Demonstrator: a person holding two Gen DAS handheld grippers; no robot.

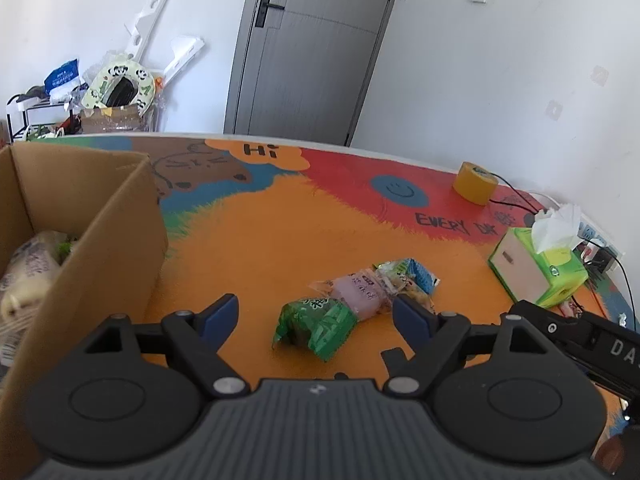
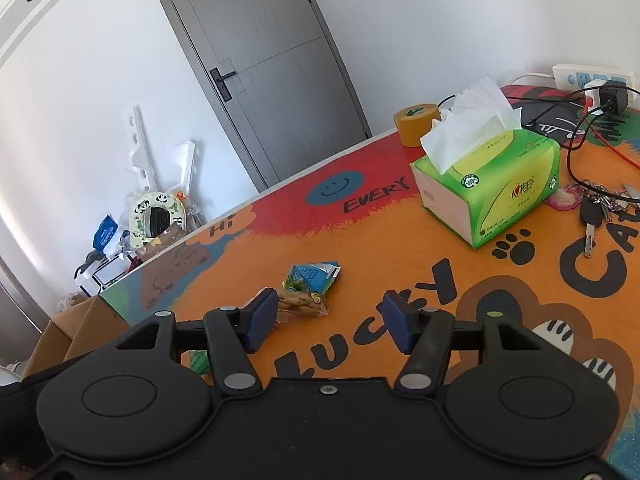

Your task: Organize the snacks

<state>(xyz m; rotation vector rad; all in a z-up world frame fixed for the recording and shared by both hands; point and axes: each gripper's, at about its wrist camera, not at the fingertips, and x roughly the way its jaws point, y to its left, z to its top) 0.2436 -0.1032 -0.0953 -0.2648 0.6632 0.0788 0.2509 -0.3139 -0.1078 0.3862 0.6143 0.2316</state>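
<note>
Three snack packets lie together on the orange tablecloth: a green packet [image 1: 316, 328], a pink packet [image 1: 356, 292] and a blue-and-clear peanut packet [image 1: 416, 276] [image 2: 308, 284]. My left gripper [image 1: 316, 314] is open just above the table. The green packet lies between and slightly beyond its blue pads, untouched. My right gripper [image 2: 330, 316] is open too, with the peanut packet just ahead of its left finger [image 2: 262, 316] and nothing between the pads. An open cardboard box [image 1: 100, 240] [image 2: 72, 328] stands at the left with several pale packets [image 1: 28, 276] inside.
A green tissue box [image 1: 536, 272] [image 2: 492, 188] and a yellow tape roll [image 1: 476, 182] [image 2: 414, 122] stand at the right. Keys [image 2: 592, 208], black cables [image 2: 572, 132] and a power strip [image 2: 592, 78] lie beyond them. A grey door and clutter are behind the table.
</note>
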